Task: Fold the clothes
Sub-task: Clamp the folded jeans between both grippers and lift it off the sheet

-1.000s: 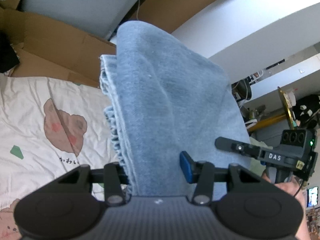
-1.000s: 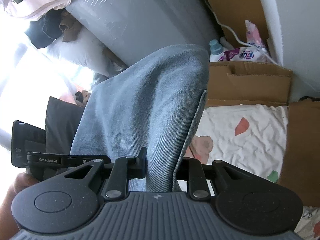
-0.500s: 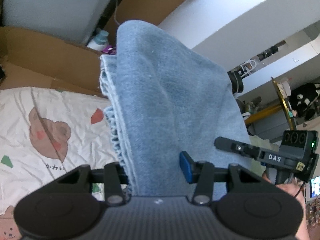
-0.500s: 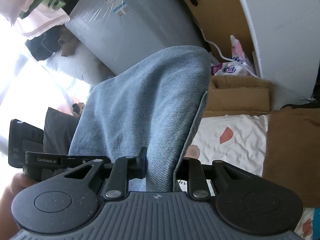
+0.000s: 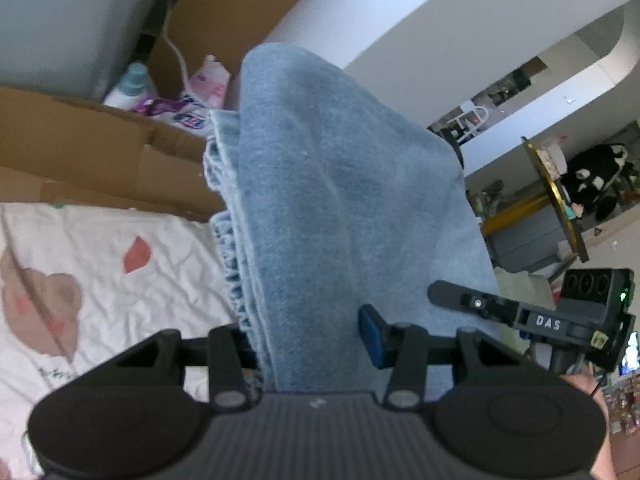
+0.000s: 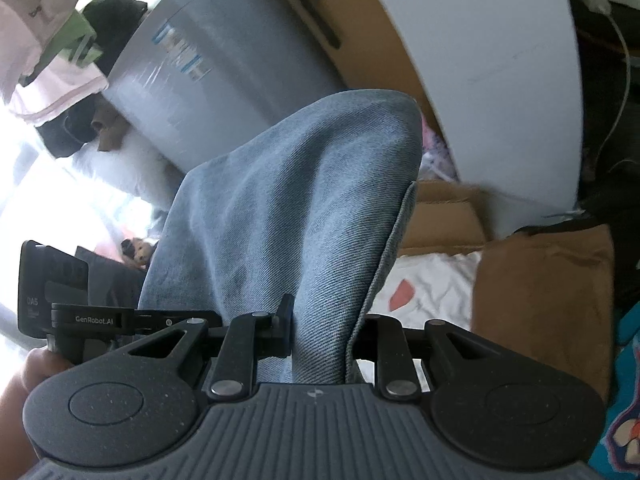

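You've got one piece of blue denim (image 5: 340, 208) up off the bed, soft and faded, and it rises in a tall rounded hump ahead of both cameras. In the left wrist view its hemmed edges stack in frayed, paler layers down the left side; in the right wrist view the same denim (image 6: 288, 216) shows a fine diagonal twill and a single stitched edge running down its right side.

Your left claw (image 5: 308, 344) is clamped on a thick bunch of that cloth, jaws roughly half apart, the blue pad (image 5: 370, 334) pressed into the fabric. Your right claw (image 6: 322, 334) pinches a narrower fold, jaws closer together, cloth filling the gap. From the left wrist view the right claw (image 5: 532, 316) shows off to the right, at the far side of the garment.

Below lies a crumpled white bedsheet (image 5: 100, 264) printed with pinkish-brown shapes. Behind it stand creased brown cardboard boxes (image 5: 104, 152), with a teal-capped bottle (image 5: 130, 86) and a pink-and-white pouch (image 5: 200, 96) tucked in. One smooth grey plastic-wrapped bulk (image 6: 224, 64) leans at the back in the right view.
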